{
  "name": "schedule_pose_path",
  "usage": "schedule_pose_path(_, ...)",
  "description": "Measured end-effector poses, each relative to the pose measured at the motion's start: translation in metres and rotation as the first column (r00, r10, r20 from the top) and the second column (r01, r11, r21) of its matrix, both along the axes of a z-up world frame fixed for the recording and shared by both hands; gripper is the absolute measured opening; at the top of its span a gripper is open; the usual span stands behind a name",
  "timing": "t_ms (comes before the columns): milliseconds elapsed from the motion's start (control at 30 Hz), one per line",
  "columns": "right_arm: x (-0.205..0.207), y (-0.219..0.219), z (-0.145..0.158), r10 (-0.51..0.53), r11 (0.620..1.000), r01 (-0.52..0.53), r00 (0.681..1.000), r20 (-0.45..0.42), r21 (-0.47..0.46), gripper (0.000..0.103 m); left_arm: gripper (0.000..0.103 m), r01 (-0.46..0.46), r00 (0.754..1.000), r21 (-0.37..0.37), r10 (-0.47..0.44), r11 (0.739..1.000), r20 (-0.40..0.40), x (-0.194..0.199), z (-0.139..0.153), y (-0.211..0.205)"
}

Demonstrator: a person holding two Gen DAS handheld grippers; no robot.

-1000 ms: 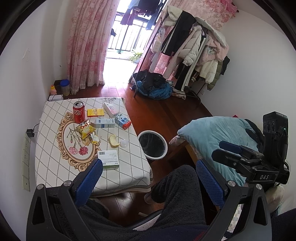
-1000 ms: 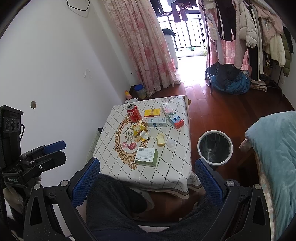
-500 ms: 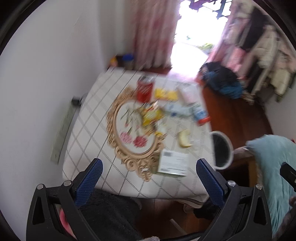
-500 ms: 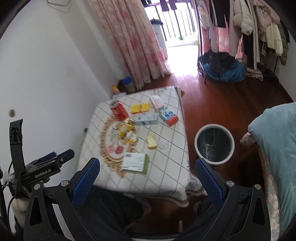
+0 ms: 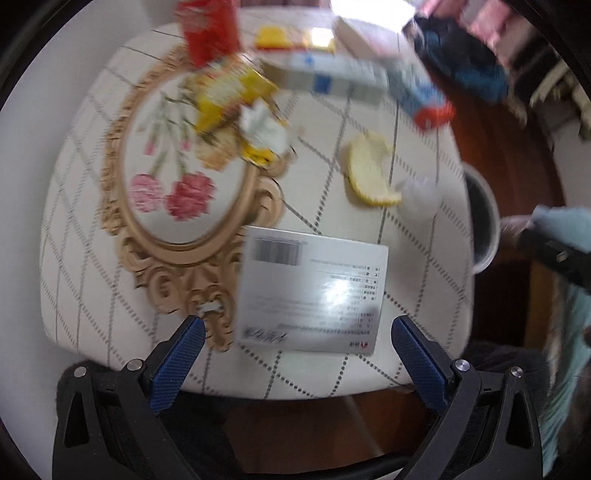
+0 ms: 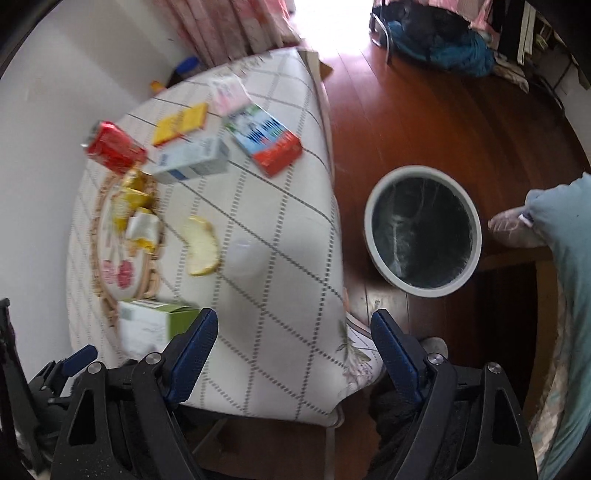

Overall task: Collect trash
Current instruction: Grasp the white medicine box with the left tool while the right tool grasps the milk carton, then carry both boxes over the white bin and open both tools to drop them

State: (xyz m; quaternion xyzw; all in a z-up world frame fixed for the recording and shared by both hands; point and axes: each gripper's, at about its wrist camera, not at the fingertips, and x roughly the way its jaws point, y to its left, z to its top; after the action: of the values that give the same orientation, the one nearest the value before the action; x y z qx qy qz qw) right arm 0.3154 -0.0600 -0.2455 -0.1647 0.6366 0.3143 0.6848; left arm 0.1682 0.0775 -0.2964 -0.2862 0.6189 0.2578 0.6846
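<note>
Trash lies on a small table with a checked cloth (image 5: pixel 424 280). A white and green box (image 5: pixel 314 288) lies nearest, just ahead of my open, empty left gripper (image 5: pixel 295 332); it also shows in the right wrist view (image 6: pixel 151 325). Farther back lie a yellow peel (image 5: pixel 369 173), crumpled yellow wrappers (image 5: pixel 236 99), a red can (image 5: pixel 210 33) and several small boxes (image 6: pixel 269 140). My right gripper (image 6: pixel 291 332) is open and empty above the table's near right corner. A round grey bin (image 6: pixel 423 229) stands on the floor right of the table.
A white wall runs along the table's left side. Red-brown wooden floor (image 6: pixel 424 110) lies right of the table. A bed with a light blue cover (image 6: pixel 565 236) is at the right edge. A pile of dark and blue clothes (image 6: pixel 443 40) lies at the back.
Both grippers have moved forward and down toward the table. The left one swung left from facing the room to hovering over the white and green box. Both stay open.
</note>
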Motion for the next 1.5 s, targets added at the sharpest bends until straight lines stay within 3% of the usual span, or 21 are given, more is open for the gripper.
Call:
schedule_pose_path(67, 0.004, -0.002, -0.008, -0.007, 1.0, 0.006, 1.0, -0.012, -0.006, 0.086, 0.102, 0.015, 0.999, 0.007, -0.015, 1.0, -0.039, 0.007, -0.014, -0.001)
schedule_pose_path(100, 0.006, -0.002, -0.011, -0.007, 1.0, 0.007, 1.0, -0.019, -0.005, 0.086, 0.097, 0.016, 0.999, 0.022, -0.015, 1.0, -0.039, 0.008, -0.017, 0.0)
schedule_pose_path(133, 0.007, -0.002, -0.012, -0.006, 1.0, 0.006, 1.0, -0.024, -0.004, 0.086, 0.087, 0.008, 1.0, 0.035, -0.007, 0.999, -0.03, 0.008, -0.017, 0.002)
schedule_pose_path(333, 0.026, 0.031, -0.014, 0.027, 0.999, -0.026, 0.999, -0.018, 0.026, 0.086, 0.086, -0.125, 0.992, 0.179, 0.129, 0.976, -0.009, -0.014, -0.003, 0.038)
schedule_pose_path(533, 0.066, 0.103, -0.024, 0.096, 0.995, -0.097, 0.994, 0.054, 0.021, 0.086, 0.089, -0.268, 0.963, 0.142, 0.268, 0.953, 0.021, -0.028, -0.01, 0.086)
schedule_pose_path(733, 0.084, 0.164, -0.052, 0.191, 0.98, -0.184, 0.975, 0.113, -0.072, 0.086, 0.089, -0.254, 0.967, 0.176, 0.255, 0.951, 0.016, -0.026, -0.01, 0.088)
schedule_pose_path(833, 0.089, 0.178, -0.067, 0.204, 0.976, -0.194, 0.974, 0.101, -0.101, 0.086, 0.089, -0.251, 0.968, 0.179, 0.252, 0.951, 0.018, -0.023, -0.011, 0.088)
schedule_pose_path(867, 0.09, 0.18, -0.071, 0.204, 0.975, -0.193, 0.974, 0.098, -0.108, 0.084, 0.089, -0.25, 0.968, 0.179, 0.25, 0.952, 0.02, -0.024, -0.011, 0.088)
schedule_pose_path(933, 0.091, 0.185, -0.081, 0.204, 0.974, -0.195, 0.976, 0.072, -0.112, 0.066, 0.089, -0.246, 0.969, 0.175, 0.246, 0.953, 0.023, -0.023, -0.011, 0.084)
schedule_pose_path(1100, 0.091, 0.168, -0.081, 0.126, 0.985, -0.122, 0.992, 0.028, -0.119, 0.064, 0.089, -0.247, 0.969, 0.166, 0.246, 0.955, 0.028, -0.017, -0.013, 0.09)
schedule_pose_path(1200, 0.083, 0.143, -0.084, 0.046, 0.991, -0.053, 0.997, -0.059, -0.126, 0.064, 0.089, -0.247, 0.969, 0.167, 0.245, 0.955, 0.03, -0.016, -0.012, 0.093)
schedule_pose_path(1333, 0.07, 0.122, -0.087, 0.017, 0.991, -0.037, 0.987, -0.161, -0.127, 0.064, 0.089, -0.248, 0.969, 0.171, 0.246, 0.954, 0.032, -0.016, -0.011, 0.09)
schedule_pose_path(1500, 0.057, 0.127, -0.094, 0.072, 0.985, -0.089, 0.99, -0.118, -0.145, 0.065, 0.088, -0.248, 0.969, 0.174, 0.246, 0.953, 0.036, -0.019, -0.01, 0.089)
